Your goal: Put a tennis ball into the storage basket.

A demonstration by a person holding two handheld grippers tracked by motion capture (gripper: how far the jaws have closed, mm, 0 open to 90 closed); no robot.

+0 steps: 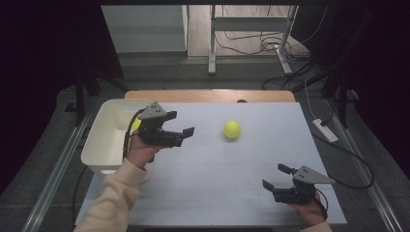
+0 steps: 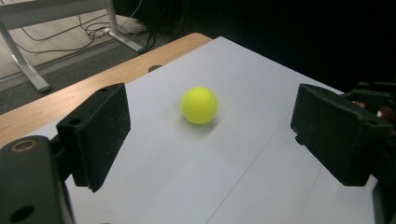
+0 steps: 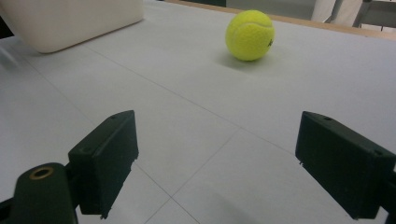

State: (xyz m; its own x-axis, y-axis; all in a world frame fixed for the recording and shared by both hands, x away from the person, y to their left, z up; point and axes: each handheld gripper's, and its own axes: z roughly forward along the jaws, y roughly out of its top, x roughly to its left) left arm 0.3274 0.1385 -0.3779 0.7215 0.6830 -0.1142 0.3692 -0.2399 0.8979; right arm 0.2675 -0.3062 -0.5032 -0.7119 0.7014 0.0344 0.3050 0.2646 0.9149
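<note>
1. In the high view, the round yellow-green tennis ball (image 1: pixel 232 129) lies alone on the pale grey worktop (image 1: pixel 217 169), a little above the centre of the frame. It lies clear of both grippers.
2. The left gripper (image 1: pixel 181 126) hovers at centre left, just beside the white plastic bin (image 1: pixel 104 137). Its jaws stand apart with nothing between them and point right toward the ball, which is near but not touched.
3. The right gripper (image 1: pixel 275 176) sits in the lower right of the frame, well apart from the ball, released as well and holding nothing.
4. The high view alone shows a second yellow-green ball (image 1: pixel 136 124) inside the bin, half hidden behind the left gripper. It also shows the cream sleeve (image 1: pixel 113 198) at the lower left and a white power strip (image 1: pixel 325 130) on the floor at the right.
5. The left gripper view shows the ball (image 2: pixel 199 105) in the upper middle between its two spread black jaws. The worktop's bare wooden edge (image 2: pixel 93 79) runs behind it.
6. The right gripper view brings the ball (image 3: pixel 250 35) close at the upper centre, with its seam visible. A small dark mark on its right side is too blurred to read. A corner of the bin (image 3: pixel 70 21) appears at the upper left.
</note>
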